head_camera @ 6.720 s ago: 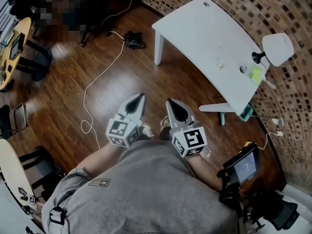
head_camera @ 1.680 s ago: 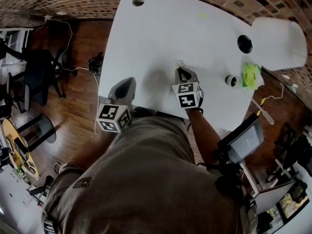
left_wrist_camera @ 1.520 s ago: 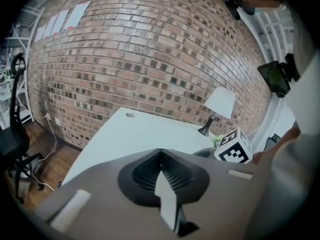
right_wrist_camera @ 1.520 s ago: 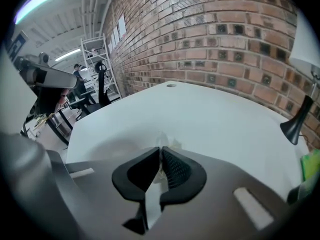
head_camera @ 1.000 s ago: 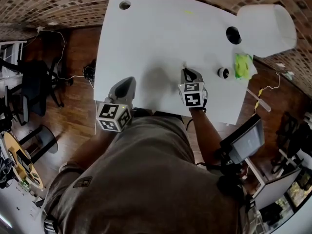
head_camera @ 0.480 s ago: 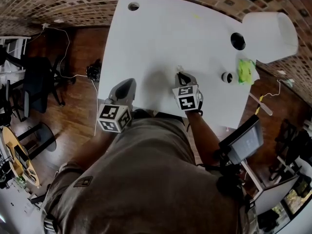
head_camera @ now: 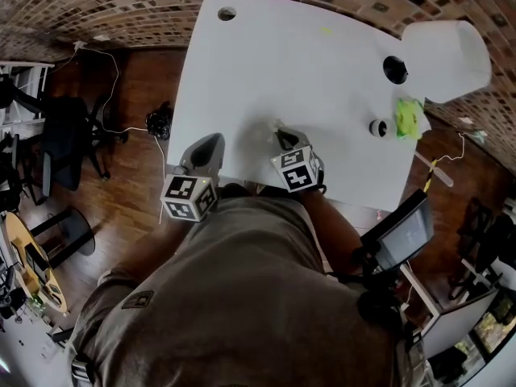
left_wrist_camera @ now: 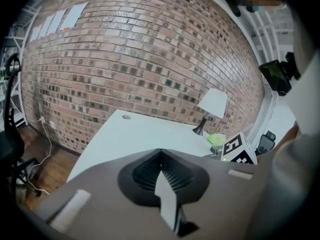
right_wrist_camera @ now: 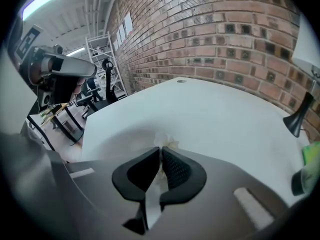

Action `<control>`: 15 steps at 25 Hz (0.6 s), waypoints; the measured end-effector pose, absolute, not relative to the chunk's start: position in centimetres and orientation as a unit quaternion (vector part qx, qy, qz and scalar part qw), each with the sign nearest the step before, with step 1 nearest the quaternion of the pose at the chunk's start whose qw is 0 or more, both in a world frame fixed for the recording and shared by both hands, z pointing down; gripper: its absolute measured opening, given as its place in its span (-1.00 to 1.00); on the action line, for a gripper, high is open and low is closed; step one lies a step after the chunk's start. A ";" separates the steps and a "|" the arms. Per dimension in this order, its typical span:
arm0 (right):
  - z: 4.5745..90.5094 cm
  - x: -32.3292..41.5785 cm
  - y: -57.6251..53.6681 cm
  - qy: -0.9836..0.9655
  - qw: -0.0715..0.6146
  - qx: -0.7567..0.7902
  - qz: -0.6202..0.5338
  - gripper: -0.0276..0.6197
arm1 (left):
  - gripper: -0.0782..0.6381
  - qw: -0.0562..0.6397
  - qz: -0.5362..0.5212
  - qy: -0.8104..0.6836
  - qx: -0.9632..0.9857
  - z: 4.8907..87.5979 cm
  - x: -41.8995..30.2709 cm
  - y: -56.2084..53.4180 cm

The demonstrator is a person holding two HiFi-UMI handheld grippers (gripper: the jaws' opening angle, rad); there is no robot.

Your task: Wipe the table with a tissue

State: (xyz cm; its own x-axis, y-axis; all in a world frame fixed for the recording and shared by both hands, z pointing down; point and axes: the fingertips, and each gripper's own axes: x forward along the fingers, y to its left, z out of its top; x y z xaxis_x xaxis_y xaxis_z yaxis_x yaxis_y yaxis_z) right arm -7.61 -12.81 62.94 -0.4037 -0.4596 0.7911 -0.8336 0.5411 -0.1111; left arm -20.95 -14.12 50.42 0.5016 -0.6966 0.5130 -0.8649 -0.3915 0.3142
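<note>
A white table (head_camera: 266, 63) lies in front of me below a brick wall. My right gripper (head_camera: 282, 138) points down at the table near its front edge and is shut on a crumpled white tissue (head_camera: 278, 125). In the right gripper view the tissue (right_wrist_camera: 166, 142) pokes out past the closed tips of the right gripper (right_wrist_camera: 161, 150) and rests on the table (right_wrist_camera: 210, 119). My left gripper (head_camera: 211, 141) hovers at the table's front left edge, apart from the tissue. In the left gripper view the left gripper (left_wrist_camera: 159, 152) is shut with nothing in it.
A white lamp (head_camera: 446, 48) with a black base (head_camera: 395, 69) stands at the table's far right. Beside it lie a green thing (head_camera: 408, 118) and a small round object (head_camera: 376, 127). A cable hole (head_camera: 226, 13) is at the far left corner. A screen on a stand (head_camera: 397, 236) is at my right.
My right gripper has slid to the left along the table's front part with the tissue in it. The left gripper has barely shifted.
</note>
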 end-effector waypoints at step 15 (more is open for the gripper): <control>62.5 2.9 -6.3 -0.697 0.356 0.543 0.306 -0.54 | -0.78 0.261 0.146 -0.364 0.882 50.1 -14.4 -13.2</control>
